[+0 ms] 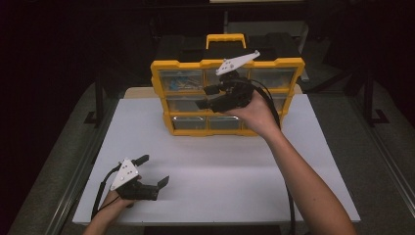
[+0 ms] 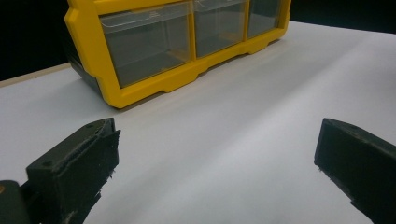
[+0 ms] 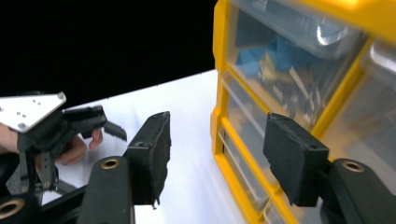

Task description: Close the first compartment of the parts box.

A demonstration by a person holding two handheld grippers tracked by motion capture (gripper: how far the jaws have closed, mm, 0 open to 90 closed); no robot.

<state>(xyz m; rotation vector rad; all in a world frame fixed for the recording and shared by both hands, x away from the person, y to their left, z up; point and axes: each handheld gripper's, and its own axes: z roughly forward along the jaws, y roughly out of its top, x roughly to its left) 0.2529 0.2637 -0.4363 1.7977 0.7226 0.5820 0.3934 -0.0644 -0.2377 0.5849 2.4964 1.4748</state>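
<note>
So the yellow drawer cabinet (image 1: pixel 227 95) sits at the far edge of the white table (image 1: pixel 220 171), drawers facing me so I can get at them. My right gripper (image 1: pixel 205 97) is up against its front, around the middle row on the left side, jaws partway apart with nothing between them, I reckon lining up on a drawer front. Top-left drawer (image 3: pixel 285 51) has blue bits inside. My left gripper (image 1: pixel 154 171) just rests near-left on the table, jaws wide and empty, out of the way.
</note>
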